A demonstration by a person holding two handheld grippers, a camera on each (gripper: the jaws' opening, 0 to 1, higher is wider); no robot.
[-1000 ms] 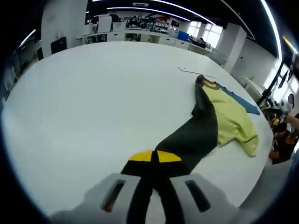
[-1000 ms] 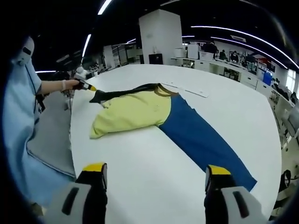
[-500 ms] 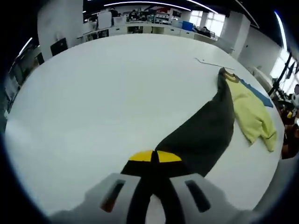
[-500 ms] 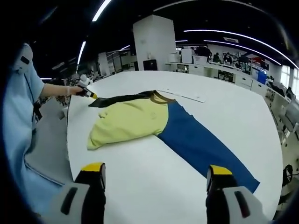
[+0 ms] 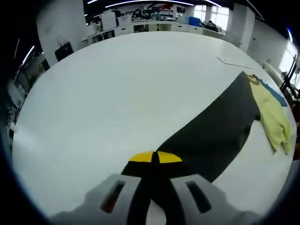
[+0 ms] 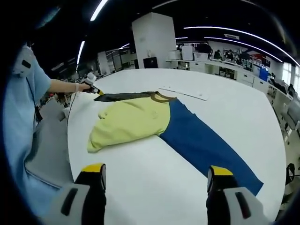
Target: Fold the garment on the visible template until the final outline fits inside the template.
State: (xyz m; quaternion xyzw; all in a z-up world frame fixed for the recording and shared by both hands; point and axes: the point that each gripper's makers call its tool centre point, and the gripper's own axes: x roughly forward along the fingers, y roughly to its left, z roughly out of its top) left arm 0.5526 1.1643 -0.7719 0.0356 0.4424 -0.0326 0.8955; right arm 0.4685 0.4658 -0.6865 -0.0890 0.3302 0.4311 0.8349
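A garment lies on the white table: yellow-green body, blue sleeve and black sleeve, with a brown collar. My left gripper is shut on the black sleeve's end, pulling it out flat over the table; the yellow body lies far right in that view. In the right gripper view the left gripper shows in a person's hand, at the sleeve tip. My right gripper stands open above the table, near the blue sleeve, holding nothing. A flat white template lies behind the collar.
A person's light blue sleeve takes up the left of the right gripper view, beside the table's edge. Desks and shelves stand beyond the far side of the table. A white pillar rises behind it.
The left gripper has drawn the black sleeve further out from the body, so it lies longer and flatter. The right gripper has stayed open, almost in place.
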